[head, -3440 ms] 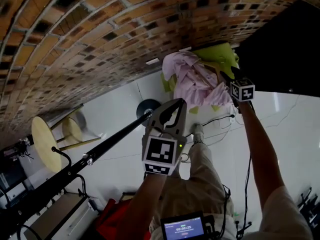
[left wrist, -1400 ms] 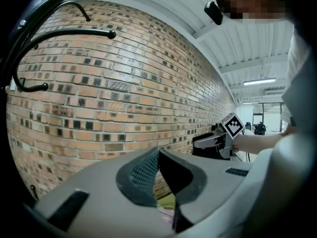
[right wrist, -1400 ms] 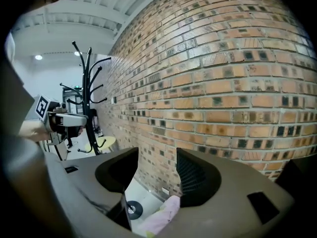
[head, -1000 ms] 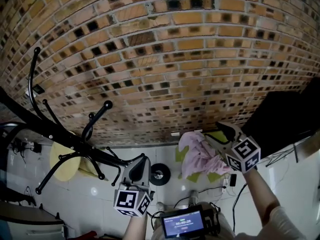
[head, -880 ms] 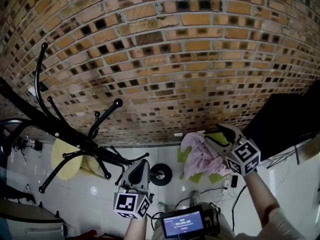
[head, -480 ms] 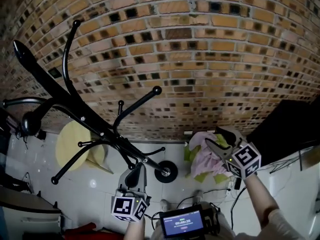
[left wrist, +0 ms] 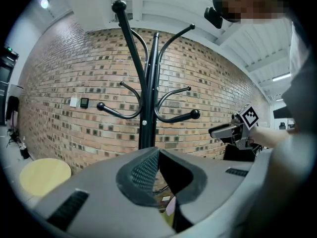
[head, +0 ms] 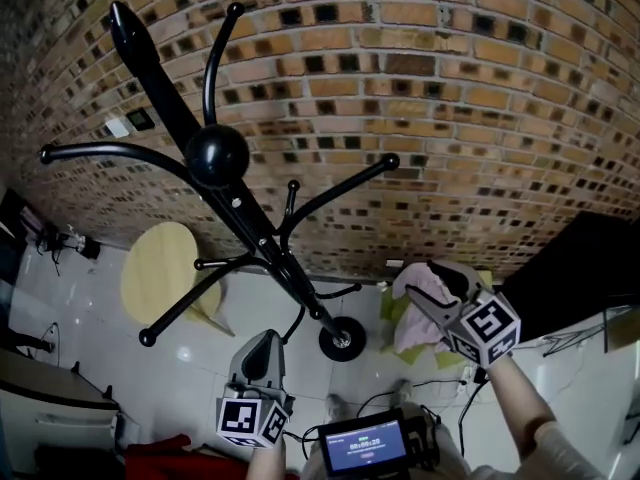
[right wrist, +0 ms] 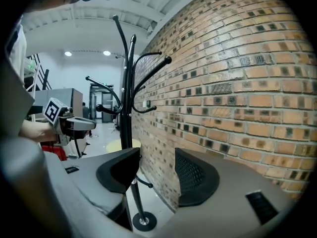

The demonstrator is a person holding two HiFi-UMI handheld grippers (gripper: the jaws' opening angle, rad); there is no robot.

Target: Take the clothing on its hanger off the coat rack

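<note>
The coat rack (head: 215, 156) stands bare; the pink clothing (head: 410, 290) lies heaped on the floor (head: 185, 353) right of its base. The left hand-held gripper (left wrist: 157, 153) is closed, empty. The right hand-held gripper (right wrist: 156, 175), gaping though just narrowing, holds nothing, since the garment seems already off.

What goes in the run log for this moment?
coat rack: upright, bare | pink clothing: on floor, off rack | left gripper: shut, empty | right gripper: open, jaws just closed a little, nothing between
</note>
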